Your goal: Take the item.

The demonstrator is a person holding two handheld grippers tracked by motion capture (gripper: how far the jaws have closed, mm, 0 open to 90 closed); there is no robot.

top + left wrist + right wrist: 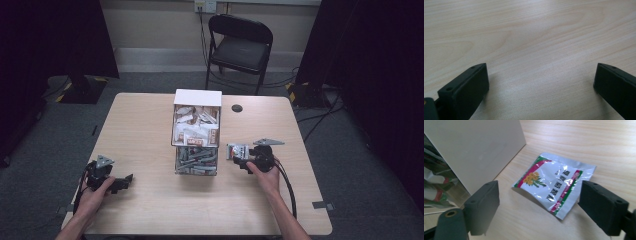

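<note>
Now my right gripper [539, 202] stands wide open, its jaws apart at the lower left and lower right of the right gripper view, and it grips nothing. A sachet [555, 183] lies flat on the table [584, 140] between and just beyond the jaws, in the middle of that frame; neither jaw touches it. In the high view the same sachet [237, 150] sits right of centre, just ahead of my right gripper [241, 163] and just beside the box [196, 131].

My left gripper [540, 82] is released too: its jaws sit at the lower corners of the left gripper view with bare wood between them. In the high view it rests at the lower left [125, 181], well apart from the box, with my left hand [95, 192] around it.

The sachet is silver with a red and green border and a small picture of yellow flowers on green stems. It carries large dark characters, upside down to my camera; I cannot read them.

The box is white-walled above and clear below, packed with white packets in the upper part and grey ones in the lower; their print is too small to read.

The table is pale wood grain with a dark round spot [237, 108] near its far edge. Behind it stand a black folding chair [240, 47], grey carpet and dark curtains at the upper left and right.
</note>
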